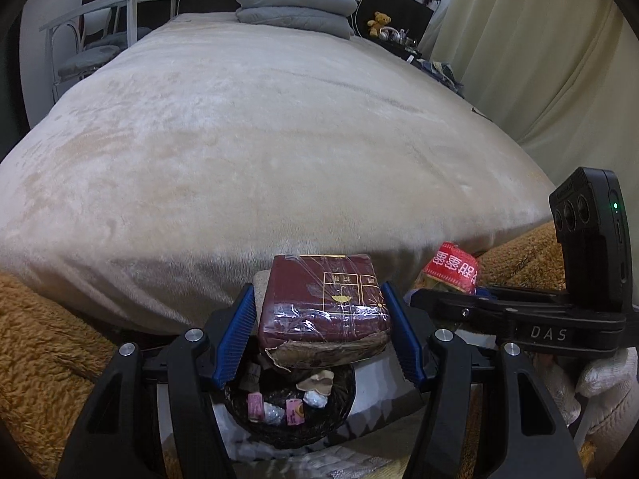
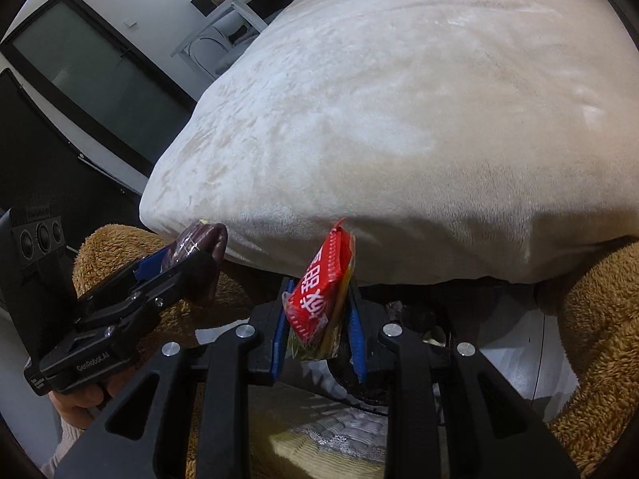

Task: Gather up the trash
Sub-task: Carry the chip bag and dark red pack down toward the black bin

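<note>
My left gripper point(image 1: 319, 331) is shut on a dark red tissue pack point(image 1: 323, 311) wrapped in clear film, held right above a black trash bin point(image 1: 339, 427) that holds several wrappers. The pack also shows in the right wrist view point(image 2: 199, 247), in the left gripper point(image 2: 171, 267). My right gripper point(image 2: 319, 331) is shut on a red snack wrapper point(image 2: 319, 299) with white characters, also above the bin point(image 2: 359, 383). The wrapper shows at the right of the left wrist view point(image 1: 451, 271).
A large bed with a beige plush blanket point(image 1: 259, 151) fills the view ahead. A brown fuzzy blanket point(image 1: 44, 343) lies at both sides of the bin. Folded grey bedding point(image 1: 295, 8), a white table point(image 1: 112, 4) and curtains point(image 1: 539, 60) stand beyond.
</note>
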### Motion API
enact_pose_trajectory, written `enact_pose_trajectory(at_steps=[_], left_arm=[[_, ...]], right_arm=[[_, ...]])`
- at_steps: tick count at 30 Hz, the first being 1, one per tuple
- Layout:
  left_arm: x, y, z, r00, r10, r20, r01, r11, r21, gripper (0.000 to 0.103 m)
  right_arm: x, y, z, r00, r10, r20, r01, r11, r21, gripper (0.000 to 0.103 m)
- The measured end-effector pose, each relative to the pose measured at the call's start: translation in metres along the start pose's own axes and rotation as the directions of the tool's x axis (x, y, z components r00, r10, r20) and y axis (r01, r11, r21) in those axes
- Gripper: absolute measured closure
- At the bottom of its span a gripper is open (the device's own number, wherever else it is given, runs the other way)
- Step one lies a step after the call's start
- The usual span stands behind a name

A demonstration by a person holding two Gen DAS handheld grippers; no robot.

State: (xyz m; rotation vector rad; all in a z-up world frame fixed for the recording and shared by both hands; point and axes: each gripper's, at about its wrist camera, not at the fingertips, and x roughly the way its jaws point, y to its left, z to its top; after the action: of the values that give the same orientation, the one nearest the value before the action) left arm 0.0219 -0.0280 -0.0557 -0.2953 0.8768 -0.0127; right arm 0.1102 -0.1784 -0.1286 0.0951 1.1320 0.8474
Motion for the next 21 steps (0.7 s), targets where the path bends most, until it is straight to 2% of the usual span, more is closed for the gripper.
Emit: enact_pose_trajectory(at_steps=[8, 12, 21], left_arm=[[0.034, -0.004, -0.019, 0.991, -0.013, -0.136, 0.012, 1.0, -0.002, 0.041], [0.057, -0.006, -0.028, 0.975, 0.012, -0.223, -0.01, 1.0, 0.012, 0.041], [0.082, 0.003, -0.043, 0.939, 0.009, -0.345, -0.011, 1.0, -0.005, 0.041]], right_arm=[[0.02, -0.008, -0.003, 0.998, -0.006, -0.068, 0.008, 0.999, 0.034, 0.075], [0.033, -0.011, -0.003, 0.995, -0.016, -0.101, 0.021, 0.999, 0.049, 0.075], [0.068, -0.026, -0.01, 0.974, -0.035, -0.224, 0.062, 0.992, 0.114, 0.075]])
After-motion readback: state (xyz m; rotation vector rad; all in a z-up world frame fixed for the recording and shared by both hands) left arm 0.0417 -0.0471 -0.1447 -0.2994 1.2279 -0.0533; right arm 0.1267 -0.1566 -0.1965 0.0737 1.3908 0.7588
